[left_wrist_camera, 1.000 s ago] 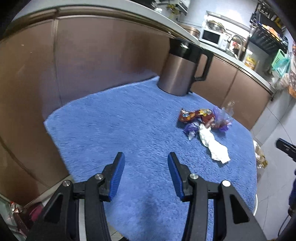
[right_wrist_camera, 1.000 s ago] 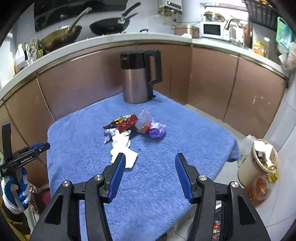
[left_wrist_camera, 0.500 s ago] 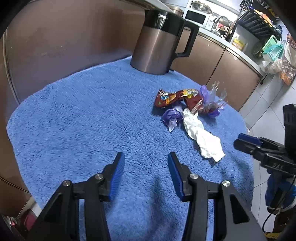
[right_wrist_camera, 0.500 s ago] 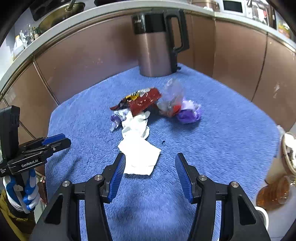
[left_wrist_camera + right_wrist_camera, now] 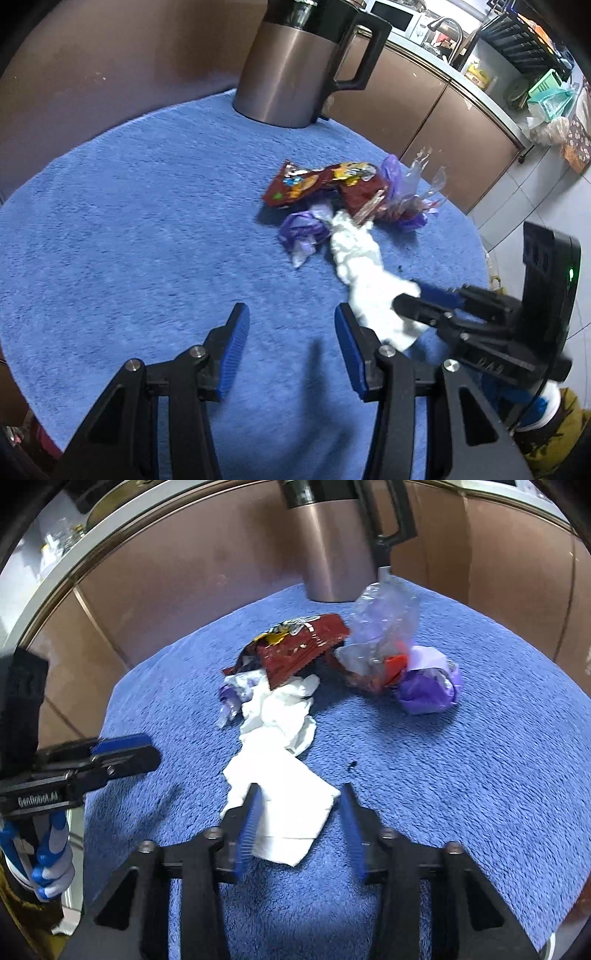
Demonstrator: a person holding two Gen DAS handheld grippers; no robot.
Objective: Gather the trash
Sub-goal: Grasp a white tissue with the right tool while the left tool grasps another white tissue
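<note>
A pile of trash lies on the blue towel-covered table point(image 5: 461, 775): a white tissue point(image 5: 284, 797), a red snack wrapper point(image 5: 299, 646), a clear plastic bag point(image 5: 380, 627) and purple wrappers point(image 5: 428, 686). My right gripper point(image 5: 299, 812) is open, its jaws on either side of the tissue's near end. My left gripper point(image 5: 291, 332) is open and empty over bare towel, left of the tissue point(image 5: 369, 280). The wrapper point(image 5: 306, 181) and a purple wrapper point(image 5: 299, 232) lie beyond it. The right gripper also shows in the left wrist view point(image 5: 424, 295).
A steel kettle with a black handle point(image 5: 295, 62) stands at the table's far edge. Brown cabinets run behind, with a worktop holding a microwave point(image 5: 395, 22) and a rack. The left gripper shows in the right wrist view point(image 5: 122, 753).
Both grippers have moved in toward the trash pile. My right gripper has come down so its jaws now straddle the tissue's near end.
</note>
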